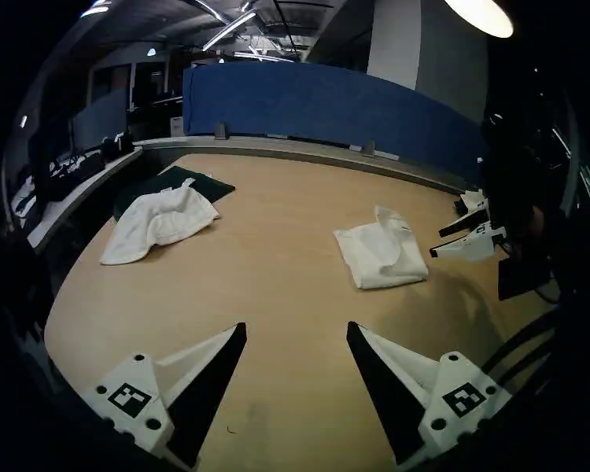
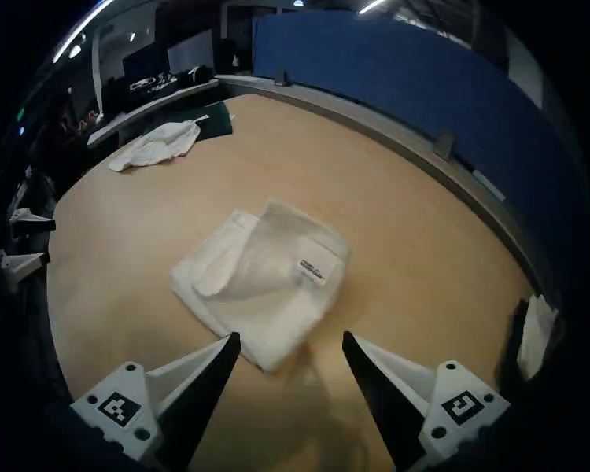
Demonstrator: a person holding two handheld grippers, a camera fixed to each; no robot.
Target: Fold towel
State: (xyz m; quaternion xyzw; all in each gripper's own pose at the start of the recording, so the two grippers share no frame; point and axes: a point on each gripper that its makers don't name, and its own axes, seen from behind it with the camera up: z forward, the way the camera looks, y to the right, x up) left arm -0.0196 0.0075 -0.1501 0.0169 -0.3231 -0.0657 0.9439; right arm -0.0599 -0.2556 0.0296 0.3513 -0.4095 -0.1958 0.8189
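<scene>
A pale wooden worktop (image 1: 287,236) curved away towards a long blue partition (image 1: 318,102) at its far side. The left gripper (image 1: 295,326) hung above bare wood with its two fingers spread wide and nothing between them. The right gripper (image 2: 289,334) was equally spread and empty, poised just short of the near edge of a folded white towel (image 2: 263,279). This towel lay towards the middle of the worktop as a thick, roughly square bundle. A loose rounded flap rested on top and a small label (image 2: 312,271) faced up. The fold looked mostly made but untidy, so the step in hand seemed to be squaring it or folding it over again. To do that well, each gripper would probably take one near corner, catching every layer and not only the top flap. The two would then lift and carry together so the edges met evenly, and lay the cloth down before letting go to avoid dragging the bundle askew. The left gripper was well apart from the towel and would need to come across first. Counted, there were two white towels: the folded one, and a crumpled one (image 1: 161,224) far off to the left. The crumpled one lay partly over one dark green cloth (image 1: 208,185). There were two grippers, one worktop and one partition.
</scene>
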